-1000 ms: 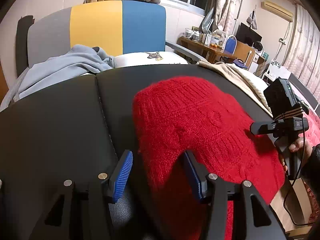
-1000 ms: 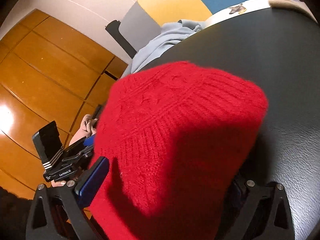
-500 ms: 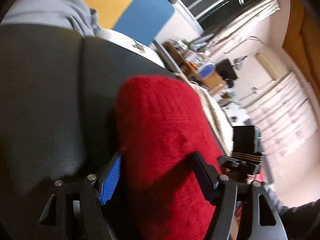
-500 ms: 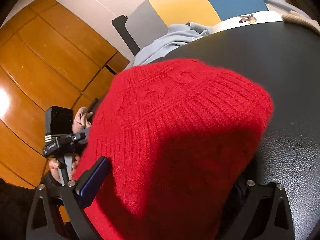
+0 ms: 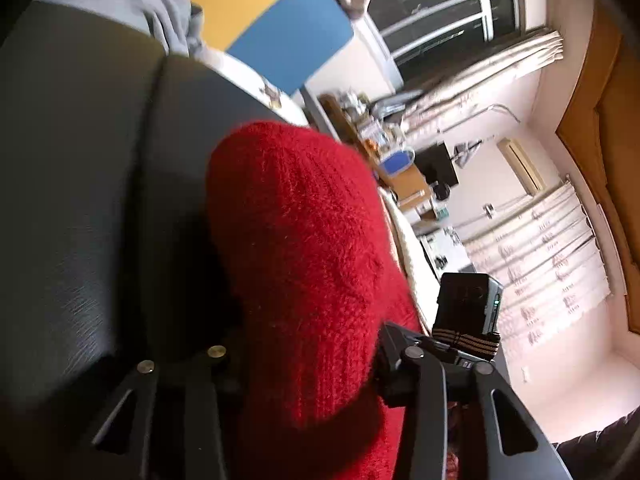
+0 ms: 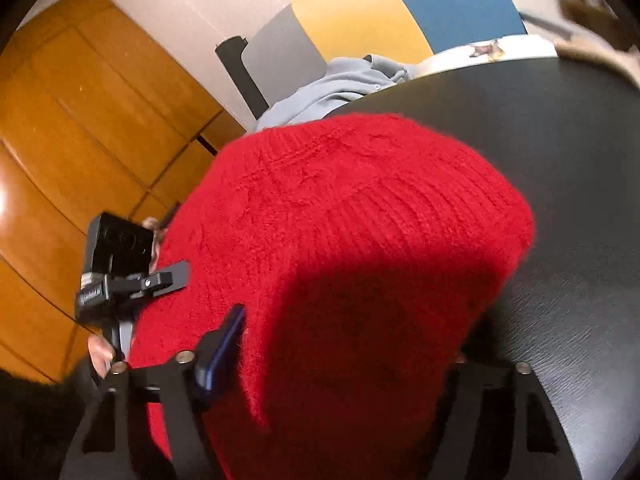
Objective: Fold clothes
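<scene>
Red knit sweater [image 5: 304, 248], fuzzy, ribbed hem, bunched on black padded surface [image 5: 80, 200]. Fold gathered between jaws of left gripper [image 5: 304, 360], just narrowed and pinching knit. Right gripper [image 6: 344, 344] also just narrowed; cloth seen between jaws, grip cannot be told. Left view seen rolled since a second ago.
</scene>
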Action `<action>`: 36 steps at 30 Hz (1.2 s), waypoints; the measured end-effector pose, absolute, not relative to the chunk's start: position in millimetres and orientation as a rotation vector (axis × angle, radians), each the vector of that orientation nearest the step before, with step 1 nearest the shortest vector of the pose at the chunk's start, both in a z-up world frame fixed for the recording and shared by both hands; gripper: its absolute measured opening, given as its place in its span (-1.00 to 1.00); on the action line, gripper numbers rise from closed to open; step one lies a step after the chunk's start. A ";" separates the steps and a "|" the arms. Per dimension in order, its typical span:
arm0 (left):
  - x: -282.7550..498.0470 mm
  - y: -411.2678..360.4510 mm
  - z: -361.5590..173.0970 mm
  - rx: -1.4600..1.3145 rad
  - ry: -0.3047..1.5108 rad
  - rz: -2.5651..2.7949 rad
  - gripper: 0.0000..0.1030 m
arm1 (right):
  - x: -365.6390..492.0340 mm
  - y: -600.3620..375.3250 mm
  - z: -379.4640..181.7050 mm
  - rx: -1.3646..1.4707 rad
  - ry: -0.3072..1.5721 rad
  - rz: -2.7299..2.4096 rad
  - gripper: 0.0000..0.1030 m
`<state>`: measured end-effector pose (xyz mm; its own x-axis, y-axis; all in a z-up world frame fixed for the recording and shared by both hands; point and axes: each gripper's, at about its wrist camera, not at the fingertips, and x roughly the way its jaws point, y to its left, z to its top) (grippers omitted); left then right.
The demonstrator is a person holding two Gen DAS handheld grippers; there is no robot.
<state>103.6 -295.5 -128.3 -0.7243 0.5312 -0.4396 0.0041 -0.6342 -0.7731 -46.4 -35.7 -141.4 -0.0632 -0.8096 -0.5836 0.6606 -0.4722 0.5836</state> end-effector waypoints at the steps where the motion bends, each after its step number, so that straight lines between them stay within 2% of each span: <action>1: 116.7 -301.9 -122.8 -0.944 -1.146 2.426 -0.17 | -41.6 -40.9 -140.6 1.109 -0.204 -1.724 0.33; 5: 177.1 -333.0 -97.1 -0.847 -1.190 2.537 -0.18 | -23.5 -84.2 -139.7 1.099 -0.219 -1.580 0.33; 10: 268.6 -395.3 -57.1 -0.645 -1.261 2.782 -0.18 | 6.4 -185.0 -119.3 1.027 -0.203 -1.354 0.33; 19: 415.1 -513.2 14.4 -0.138 -1.402 3.246 -0.17 | 85.2 -426.2 -18.1 0.801 -0.017 -1.026 0.32; 22: 451.9 -552.2 17.9 -0.005 -1.552 3.328 -0.16 | 116.2 -497.1 10.8 0.736 0.075 -0.965 0.32; 23: 461.9 -569.7 8.5 0.008 -1.660 3.333 -0.16 | 126.2 -519.0 16.3 0.721 0.110 -0.952 0.32; 25: 465.3 -597.0 -26.6 -0.150 -1.878 3.293 -0.16 | 144.6 -561.0 21.6 0.704 0.187 -0.934 0.32; 27: 468.7 -623.5 -61.5 -0.312 -2.091 3.228 -0.15 | 155.0 -594.9 -7.8 0.776 0.303 -0.963 0.32; 29: 473.4 -624.8 -78.5 -0.274 -2.101 3.214 -0.13 | 161.7 -614.8 -58.1 0.877 0.446 -0.994 0.33; 31: 468.7 -619.0 -70.2 -0.339 -1.980 3.292 -0.05 | 150.7 -609.2 -88.2 0.912 0.357 -0.970 0.38; 33: 461.5 -617.2 -61.8 -0.407 -1.915 3.331 -0.01 | 137.9 -600.3 -91.7 0.912 0.282 -0.956 0.38; 36: 463.7 -609.5 -39.9 -0.450 -1.867 3.420 0.05 | 128.6 -590.8 -89.2 0.912 0.273 -0.965 0.38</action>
